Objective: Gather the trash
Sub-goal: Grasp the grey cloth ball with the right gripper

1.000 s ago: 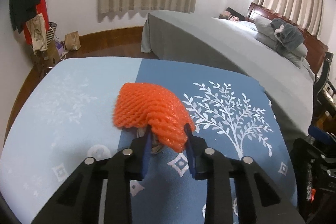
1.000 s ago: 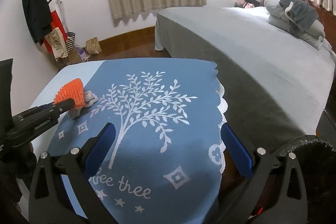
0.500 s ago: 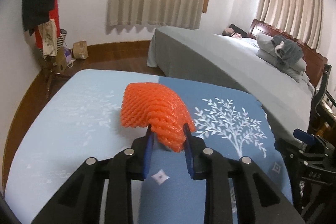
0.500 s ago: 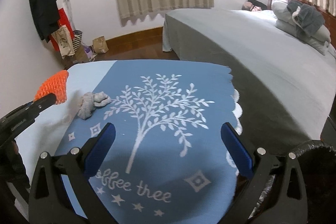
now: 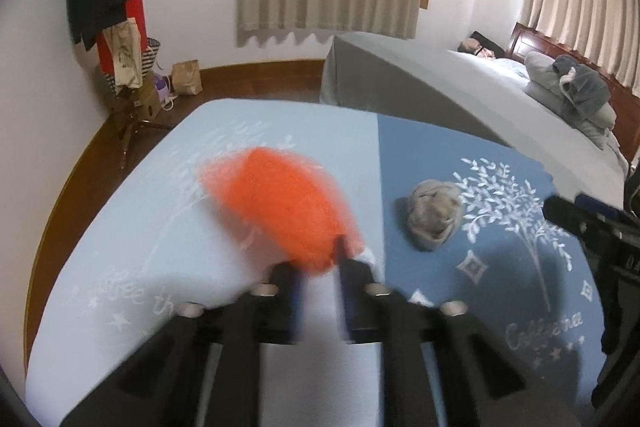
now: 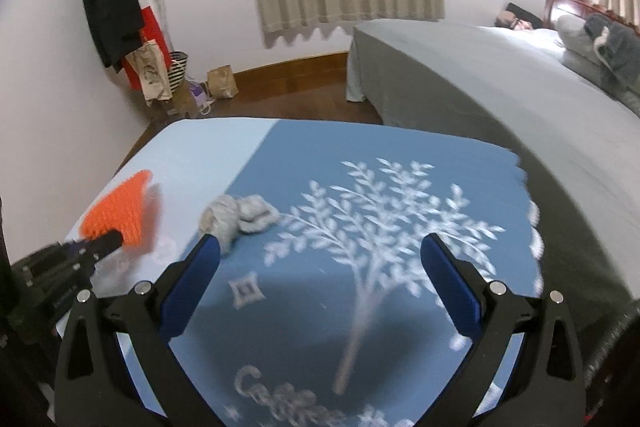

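Note:
My left gripper (image 5: 318, 263) is shut on an orange foam net (image 5: 280, 209) and holds it above the light-blue half of the tablecloth (image 5: 160, 227); the net is motion-blurred. It also shows in the right wrist view (image 6: 120, 213), at the far left. A crumpled grey wad of paper (image 5: 434, 213) lies on the dark-blue half, right of the net; in the right wrist view the wad (image 6: 236, 219) lies just beyond my left finger. My right gripper (image 6: 320, 279) is open and empty above the cloth's tree print.
A grey-covered bed (image 6: 480, 75) stands beyond the table at the right. A coat stand (image 5: 116, 27) with clothes and bags is in the left corner. A brown paper bag (image 6: 222, 83) sits on the wooden floor by the wall.
My left gripper has carried the orange net up and to the left, uncovering the grey wad. My right gripper has moved left and forward, closer to the wad.

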Action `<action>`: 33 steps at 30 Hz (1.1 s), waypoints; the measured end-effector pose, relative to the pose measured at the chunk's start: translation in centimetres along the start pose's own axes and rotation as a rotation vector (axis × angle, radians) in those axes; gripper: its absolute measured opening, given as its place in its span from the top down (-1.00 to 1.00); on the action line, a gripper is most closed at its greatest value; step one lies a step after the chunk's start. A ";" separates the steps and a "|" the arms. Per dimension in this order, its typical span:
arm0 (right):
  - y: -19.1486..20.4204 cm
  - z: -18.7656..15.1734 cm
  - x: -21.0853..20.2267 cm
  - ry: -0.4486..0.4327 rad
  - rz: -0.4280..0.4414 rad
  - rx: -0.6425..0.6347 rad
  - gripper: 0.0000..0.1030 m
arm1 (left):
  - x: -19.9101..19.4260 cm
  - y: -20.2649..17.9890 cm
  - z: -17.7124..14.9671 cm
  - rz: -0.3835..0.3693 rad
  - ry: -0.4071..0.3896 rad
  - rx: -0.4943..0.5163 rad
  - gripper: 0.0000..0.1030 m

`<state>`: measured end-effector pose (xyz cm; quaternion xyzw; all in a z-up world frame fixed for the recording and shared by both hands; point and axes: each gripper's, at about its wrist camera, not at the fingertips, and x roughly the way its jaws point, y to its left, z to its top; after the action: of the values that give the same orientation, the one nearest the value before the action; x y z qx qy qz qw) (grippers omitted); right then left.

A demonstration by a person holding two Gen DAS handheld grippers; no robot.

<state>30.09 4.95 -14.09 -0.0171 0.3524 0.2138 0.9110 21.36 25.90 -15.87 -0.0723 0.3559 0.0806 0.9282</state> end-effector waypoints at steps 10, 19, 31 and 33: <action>3.1 1.4 4.8 0.059 0.032 -0.037 -0.89 | 1.0 2.2 -0.6 0.001 0.028 -0.016 0.80; 4.8 1.1 7.4 0.107 0.054 -0.064 -0.88 | 1.0 2.3 -0.5 0.008 0.022 -0.022 0.80; 5.7 1.0 6.1 0.129 0.186 -0.097 0.44 | 0.4 1.9 -0.1 0.013 0.006 -0.017 0.80; 5.3 1.0 5.0 0.115 0.192 -0.083 0.44 | 0.2 1.7 0.1 0.013 0.003 -0.016 0.80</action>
<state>31.92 11.84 -15.99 -0.0333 0.3947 0.3132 0.8632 21.18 27.62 -16.05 -0.0775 0.3573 0.0895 0.9265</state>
